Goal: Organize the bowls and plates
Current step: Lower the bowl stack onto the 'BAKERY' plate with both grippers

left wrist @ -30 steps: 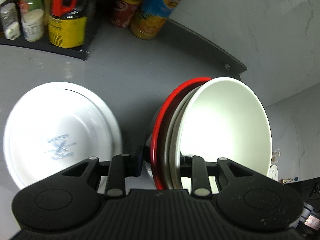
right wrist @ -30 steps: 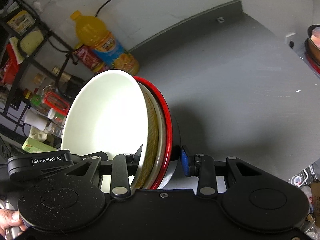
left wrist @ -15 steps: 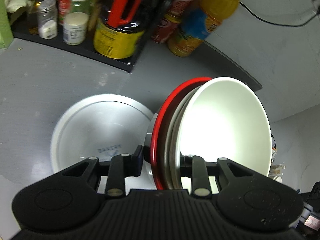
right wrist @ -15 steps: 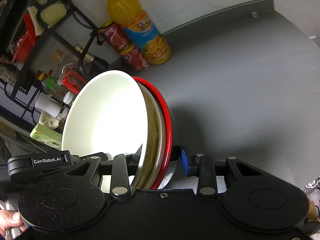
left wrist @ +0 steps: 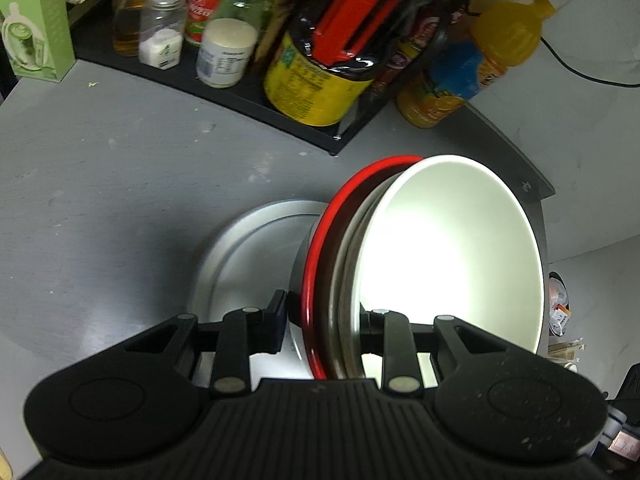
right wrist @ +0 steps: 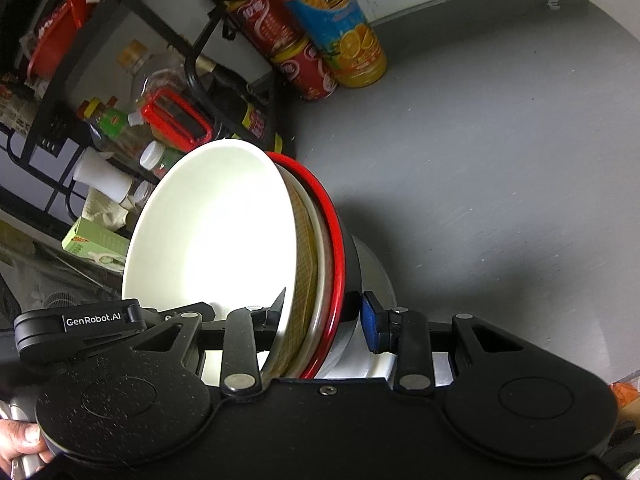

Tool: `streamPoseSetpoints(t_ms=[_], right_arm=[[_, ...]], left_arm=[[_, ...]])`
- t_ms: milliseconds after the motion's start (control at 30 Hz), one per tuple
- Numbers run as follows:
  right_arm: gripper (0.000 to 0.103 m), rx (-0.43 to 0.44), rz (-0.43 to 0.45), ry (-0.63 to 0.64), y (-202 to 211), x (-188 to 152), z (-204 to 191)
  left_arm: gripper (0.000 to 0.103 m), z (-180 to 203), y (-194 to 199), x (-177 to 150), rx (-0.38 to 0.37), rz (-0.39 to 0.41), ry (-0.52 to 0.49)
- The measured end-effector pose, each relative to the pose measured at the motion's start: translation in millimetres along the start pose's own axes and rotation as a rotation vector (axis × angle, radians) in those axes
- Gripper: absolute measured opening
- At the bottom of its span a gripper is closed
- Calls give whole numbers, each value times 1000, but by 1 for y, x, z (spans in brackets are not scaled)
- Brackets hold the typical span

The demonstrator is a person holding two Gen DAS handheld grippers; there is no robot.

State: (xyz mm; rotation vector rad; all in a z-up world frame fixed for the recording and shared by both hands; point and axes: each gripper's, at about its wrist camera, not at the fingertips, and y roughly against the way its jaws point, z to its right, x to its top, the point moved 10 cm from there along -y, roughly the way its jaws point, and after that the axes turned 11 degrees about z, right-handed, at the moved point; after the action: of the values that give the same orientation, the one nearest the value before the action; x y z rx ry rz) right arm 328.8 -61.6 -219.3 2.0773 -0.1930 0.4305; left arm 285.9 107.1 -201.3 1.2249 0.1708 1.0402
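A nested stack of bowls, with a white bowl [left wrist: 448, 256] innermost and a red-rimmed bowl [left wrist: 320, 248] outermost, is held between both grippers. My left gripper [left wrist: 324, 328] is shut on one side of the stack. My right gripper [right wrist: 324, 316] is shut on the opposite side, where the white bowl [right wrist: 216, 232] and the red rim [right wrist: 334, 240] show. A white plate [left wrist: 248, 256] lies on the grey counter right under the stack. It also shows in the right wrist view [right wrist: 376, 272]. I cannot tell if the stack touches it.
A black rack [left wrist: 256, 100] at the counter's back holds jars, bottles and a yellow-labelled jug [left wrist: 320, 76]. An orange juice bottle [left wrist: 476, 64] and red cans [right wrist: 296, 52] stand beside it. A green carton [left wrist: 36, 24] is at the far left. Grey countertop [right wrist: 500, 140] extends to the right.
Both grippers carried the bowl stack to the left, toward the rack. The white plate, earlier off to the left of the stack, now lies directly beneath it.
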Motion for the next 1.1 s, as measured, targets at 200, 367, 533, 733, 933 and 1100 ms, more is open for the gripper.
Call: streamPoseSetpoints(t_ms=[200,367,533,733,933,1100], right_arm=[[34,-10,-25,-6,-10,-12,-5],[34,-27,-44,-22,-19,-22,-5],[34,-43,-48,-29,-22,-26,-6],[34,-55,-46,-38,-23,-28,-4],[34,-66,-29,-41,-24,-27,-5],[36,-70,-13,-68,-24,-28,-4]], left_arm=[[27,-17,-4,-2,8,-23,4],[27,-29,-14,-6,17,-48,8],[27,-36,-23,-8,14,-68,6],[27,-40,-28,-9,3,-84,0],[28,-39,-30,-8,-16,-90,-40],[30,-37,-31,-6,-49,-102,-56]])
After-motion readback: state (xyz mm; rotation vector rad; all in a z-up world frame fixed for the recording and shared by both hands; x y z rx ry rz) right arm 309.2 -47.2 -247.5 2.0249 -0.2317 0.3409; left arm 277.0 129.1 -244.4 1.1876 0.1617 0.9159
